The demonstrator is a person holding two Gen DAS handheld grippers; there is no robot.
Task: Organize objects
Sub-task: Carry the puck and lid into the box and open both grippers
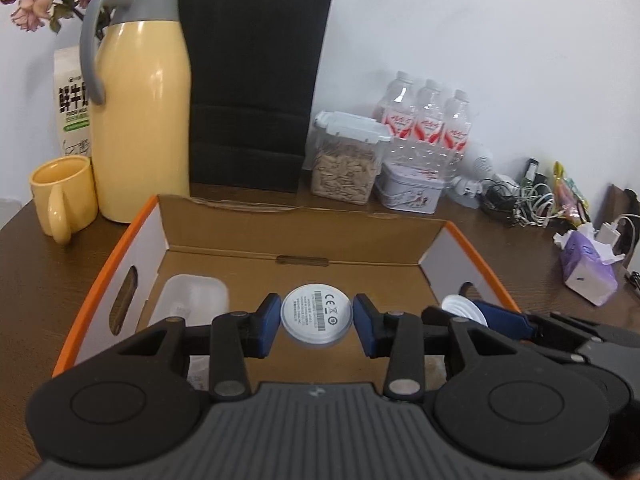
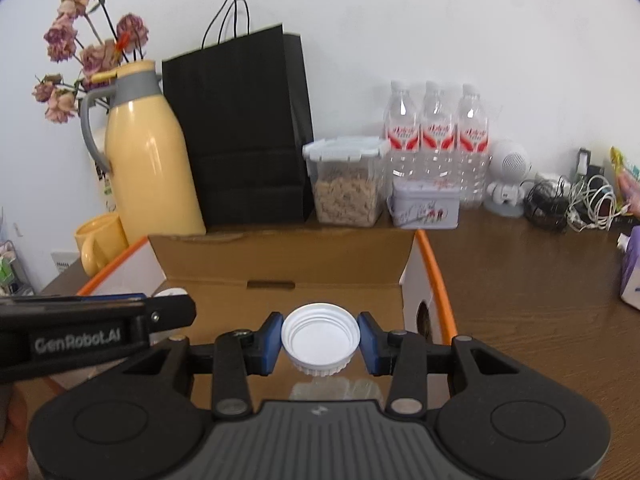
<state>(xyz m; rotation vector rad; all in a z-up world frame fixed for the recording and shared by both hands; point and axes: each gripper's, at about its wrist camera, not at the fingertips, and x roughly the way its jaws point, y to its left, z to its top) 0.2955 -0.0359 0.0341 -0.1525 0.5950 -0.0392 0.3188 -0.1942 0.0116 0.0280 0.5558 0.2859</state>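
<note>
Brown wooden tabletop [image 2: 520, 280] carries an open orange-edged cardboard box [image 1: 288, 236]. Over the box, the left gripper [image 1: 317, 316] clamps a round white labelled disc [image 1: 317, 314]; the right gripper [image 2: 320, 338] clamps a white ribbed plastic cap [image 2: 320, 338]. Inside the box, a translucent container [image 1: 192, 300] is partly hidden. Behind the box stands a black paper bag [image 2: 240, 128].

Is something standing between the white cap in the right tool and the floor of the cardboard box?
Nothing visible blocks it. The right tool holds the white cap above the cardboard box. Something clear lies on the floor just under the cap; I cannot tell what.
</note>
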